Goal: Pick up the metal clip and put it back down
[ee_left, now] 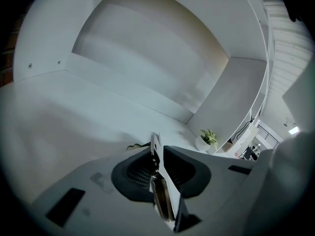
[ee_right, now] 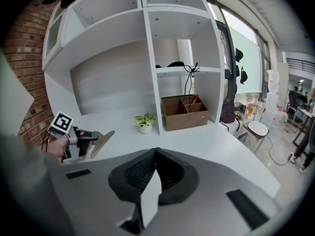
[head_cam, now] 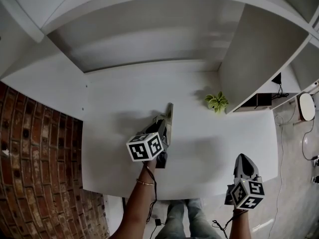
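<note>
1. The metal clip (head_cam: 170, 115) is in the left gripper's grip, over the middle of the white table (head_cam: 114, 133). It is not lying loose on the top.
2. Long axis: in the head view the clip runs almost straight away from me, in line with where the gripper points. It sticks out past the jaw tips toward the back of the shelf alcove and reads as a thin strip, edge-on.
3. Left gripper (head_cam: 165, 128): its own view shows the jaws nearly together, with the clip's flat plate standing between the pads. I log that as clamped on the clip.
4. Height: in the right gripper view the clip's far end slopes down close to the tabletop. I cannot tell whether it touches.
5. Right gripper (head_cam: 243, 159): jaws together with nothing between them. It sits at the near right table edge, well apart from the clip. The left hand is the only one placed to act.
6. Judgement: the put-down needs only a short drop along the present tilt. The bare table lies under the clip, and the small potted plant (head_cam: 216, 102) stands well off to the right.
</note>
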`<state>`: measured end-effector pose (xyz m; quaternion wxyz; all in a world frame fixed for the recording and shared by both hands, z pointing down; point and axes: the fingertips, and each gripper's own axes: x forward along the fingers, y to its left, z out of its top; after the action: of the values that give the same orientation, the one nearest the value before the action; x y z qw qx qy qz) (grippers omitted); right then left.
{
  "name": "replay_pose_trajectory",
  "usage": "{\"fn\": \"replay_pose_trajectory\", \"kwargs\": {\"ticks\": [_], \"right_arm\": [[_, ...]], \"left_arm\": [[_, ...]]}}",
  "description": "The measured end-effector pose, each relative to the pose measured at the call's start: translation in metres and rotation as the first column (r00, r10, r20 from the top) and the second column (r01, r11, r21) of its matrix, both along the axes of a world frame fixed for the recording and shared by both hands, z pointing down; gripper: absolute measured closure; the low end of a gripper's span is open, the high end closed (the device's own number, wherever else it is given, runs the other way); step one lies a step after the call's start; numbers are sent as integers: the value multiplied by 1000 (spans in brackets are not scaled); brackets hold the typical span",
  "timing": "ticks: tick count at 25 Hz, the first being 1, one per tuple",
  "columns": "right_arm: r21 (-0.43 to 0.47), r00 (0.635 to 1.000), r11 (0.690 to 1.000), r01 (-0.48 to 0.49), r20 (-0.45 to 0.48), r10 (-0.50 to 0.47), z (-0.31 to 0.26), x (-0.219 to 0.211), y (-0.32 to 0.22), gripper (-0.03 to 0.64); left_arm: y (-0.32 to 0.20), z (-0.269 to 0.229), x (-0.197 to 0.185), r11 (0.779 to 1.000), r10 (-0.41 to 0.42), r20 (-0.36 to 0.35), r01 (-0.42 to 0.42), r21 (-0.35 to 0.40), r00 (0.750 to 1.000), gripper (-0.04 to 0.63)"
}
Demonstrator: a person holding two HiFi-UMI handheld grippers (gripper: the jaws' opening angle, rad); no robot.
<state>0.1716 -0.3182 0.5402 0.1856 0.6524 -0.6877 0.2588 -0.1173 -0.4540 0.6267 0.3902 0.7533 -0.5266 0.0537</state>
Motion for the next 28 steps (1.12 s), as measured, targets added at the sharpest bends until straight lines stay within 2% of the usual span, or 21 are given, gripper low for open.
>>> {"fn": "replay_pose_trajectory", "kwargs": {"ticks": [11,16,20,23,28], "right_arm": [[-5,1000,1000,13,-22,-14,-1,-5,4,615],[-2,1000,1000,9,-27,-9,-2,-2,8,615],[-3,1000,1000,6,-25,-6,-2,-3,12,615],[-8,1000,1000,3,-27,-4,-1,-2,16,615],[-3,1000,1000,3,-14,-3,-2,-6,18,615]], "left_arm": [[2,-4,0,1000,2,-71,-2,4,997,485],[5,-7,-1,1000,-15,-135,14,-6,991,438],[10,-8,-6,1000,-28,-187,27,-4,982,436],[15,-12,-4,1000,7,-142,-5,15,990,436],[21,-21,0,996,80,26,-81,39,996,436]]}}
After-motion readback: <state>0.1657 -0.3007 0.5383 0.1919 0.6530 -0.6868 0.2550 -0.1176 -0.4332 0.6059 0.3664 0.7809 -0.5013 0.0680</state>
